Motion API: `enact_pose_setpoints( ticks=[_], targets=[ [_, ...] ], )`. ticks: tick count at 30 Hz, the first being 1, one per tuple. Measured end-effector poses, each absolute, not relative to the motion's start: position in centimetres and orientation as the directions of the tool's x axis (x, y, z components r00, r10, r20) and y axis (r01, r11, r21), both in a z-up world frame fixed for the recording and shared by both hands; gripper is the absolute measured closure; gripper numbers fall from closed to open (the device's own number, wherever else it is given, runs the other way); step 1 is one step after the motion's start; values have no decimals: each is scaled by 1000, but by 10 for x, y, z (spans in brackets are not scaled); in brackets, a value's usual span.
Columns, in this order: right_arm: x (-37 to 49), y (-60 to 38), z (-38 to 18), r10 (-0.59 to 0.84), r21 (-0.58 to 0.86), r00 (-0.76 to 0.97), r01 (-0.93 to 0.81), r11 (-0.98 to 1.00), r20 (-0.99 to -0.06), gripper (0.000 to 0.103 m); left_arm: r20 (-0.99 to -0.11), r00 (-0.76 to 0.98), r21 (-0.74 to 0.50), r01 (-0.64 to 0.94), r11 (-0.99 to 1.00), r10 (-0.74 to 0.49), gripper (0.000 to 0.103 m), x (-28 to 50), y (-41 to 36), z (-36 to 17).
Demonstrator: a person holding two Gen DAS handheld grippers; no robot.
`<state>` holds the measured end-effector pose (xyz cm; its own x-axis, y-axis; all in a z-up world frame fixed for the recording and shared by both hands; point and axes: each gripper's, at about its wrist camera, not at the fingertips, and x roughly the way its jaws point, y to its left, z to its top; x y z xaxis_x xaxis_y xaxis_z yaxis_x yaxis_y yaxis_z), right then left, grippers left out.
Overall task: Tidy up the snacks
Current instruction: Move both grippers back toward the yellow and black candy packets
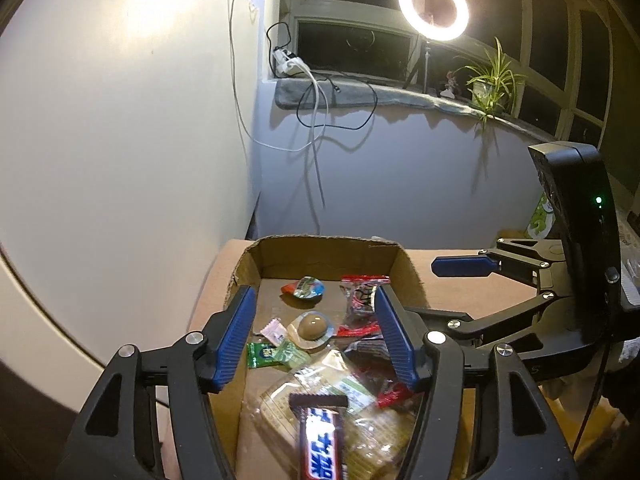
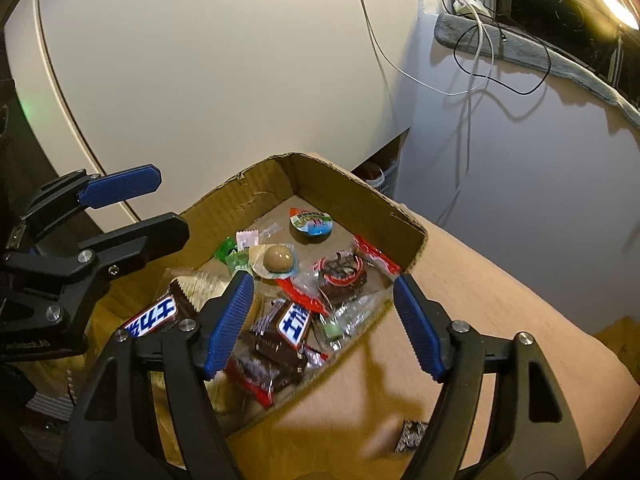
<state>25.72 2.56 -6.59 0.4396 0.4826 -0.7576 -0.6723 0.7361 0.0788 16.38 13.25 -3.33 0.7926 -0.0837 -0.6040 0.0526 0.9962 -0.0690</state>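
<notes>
A shallow cardboard box on a tan table holds several snacks: a brown chocolate bar, a clear bag of crackers, a brown jelly cup, a colourful lidded cup, green candies and red-trimmed packets. My left gripper is open and empty above the box. My right gripper is open and empty over the box's near right edge. A small dark packet lies on the table outside the box.
A white panel stands at the left. A window ledge with cables, a ring light and a potted plant runs behind. The right gripper shows in the left wrist view.
</notes>
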Motion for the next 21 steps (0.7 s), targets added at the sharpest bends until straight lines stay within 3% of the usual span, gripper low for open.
enact_pose_setpoints(
  ticks=[16,21],
  targets=[
    [223,-69,-36,536,221,466,-573,789,-704,28,-582,799,-104,116,988,-155,42,124,83,-20],
    [220,-109,-37,479,185,502,-526,830,-720,28,-593,779,-122,160,980,-201,42,116,55,-25]
  ],
)
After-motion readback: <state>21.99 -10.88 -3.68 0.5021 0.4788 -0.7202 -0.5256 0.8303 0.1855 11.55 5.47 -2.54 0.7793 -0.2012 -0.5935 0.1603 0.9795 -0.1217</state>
